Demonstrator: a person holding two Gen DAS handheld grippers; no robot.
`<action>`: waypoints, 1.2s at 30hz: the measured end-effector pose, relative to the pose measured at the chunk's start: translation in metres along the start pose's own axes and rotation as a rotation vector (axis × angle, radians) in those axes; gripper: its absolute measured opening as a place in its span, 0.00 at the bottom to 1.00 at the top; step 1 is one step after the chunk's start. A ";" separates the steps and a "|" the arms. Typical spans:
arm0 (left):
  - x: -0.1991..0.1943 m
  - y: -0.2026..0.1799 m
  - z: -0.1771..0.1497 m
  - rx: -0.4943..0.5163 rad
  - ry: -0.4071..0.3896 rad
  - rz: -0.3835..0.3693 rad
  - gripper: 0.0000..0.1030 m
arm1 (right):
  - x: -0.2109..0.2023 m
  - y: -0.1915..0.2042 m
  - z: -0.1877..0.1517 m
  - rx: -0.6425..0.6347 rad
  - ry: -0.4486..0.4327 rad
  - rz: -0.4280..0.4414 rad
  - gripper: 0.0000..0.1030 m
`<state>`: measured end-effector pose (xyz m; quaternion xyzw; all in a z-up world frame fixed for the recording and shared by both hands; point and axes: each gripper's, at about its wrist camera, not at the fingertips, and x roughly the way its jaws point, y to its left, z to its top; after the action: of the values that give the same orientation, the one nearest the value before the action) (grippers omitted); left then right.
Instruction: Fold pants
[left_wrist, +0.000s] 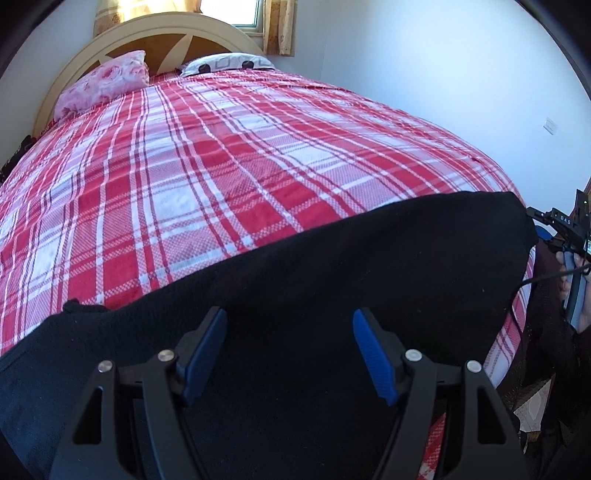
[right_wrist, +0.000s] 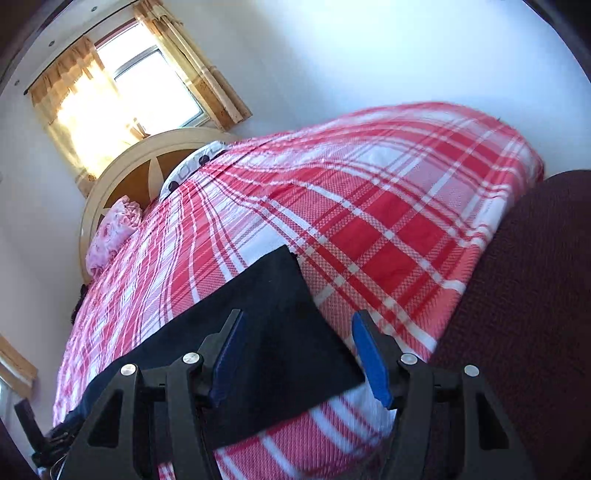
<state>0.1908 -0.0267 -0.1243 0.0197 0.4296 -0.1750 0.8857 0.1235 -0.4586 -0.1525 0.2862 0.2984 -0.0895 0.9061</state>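
Black pants (left_wrist: 332, 280) lie flat across the near edge of a bed with a red and white plaid cover (left_wrist: 207, 155). My left gripper (left_wrist: 290, 321) is open and empty, hovering over the middle of the pants. In the right wrist view the pants (right_wrist: 273, 314) end in a squared corner on the plaid cover (right_wrist: 369, 221). My right gripper (right_wrist: 297, 325) is open and empty above that end, its jaws standing either side of the pants' right edge. The right gripper also shows at the right edge of the left wrist view (left_wrist: 569, 229).
A pink floral pillow (left_wrist: 107, 81) and a white patterned pillow (left_wrist: 229, 62) lie by the cream headboard (left_wrist: 177, 29). A curtained window (right_wrist: 122, 92) is behind it. White walls surround the bed. A dark maroon fabric (right_wrist: 528, 295) fills the right of the right wrist view.
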 end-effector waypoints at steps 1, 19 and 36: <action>0.000 -0.001 0.000 0.004 0.000 0.004 0.71 | 0.006 -0.002 0.002 0.006 0.018 -0.003 0.59; 0.006 -0.007 -0.001 0.011 -0.004 0.013 0.82 | 0.041 0.005 0.009 -0.085 0.105 0.046 0.61; 0.008 -0.007 -0.002 0.005 -0.002 0.005 0.85 | 0.041 0.000 0.010 -0.087 0.154 0.149 0.31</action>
<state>0.1918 -0.0354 -0.1306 0.0230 0.4284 -0.1742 0.8864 0.1614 -0.4643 -0.1704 0.2742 0.3484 0.0133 0.8962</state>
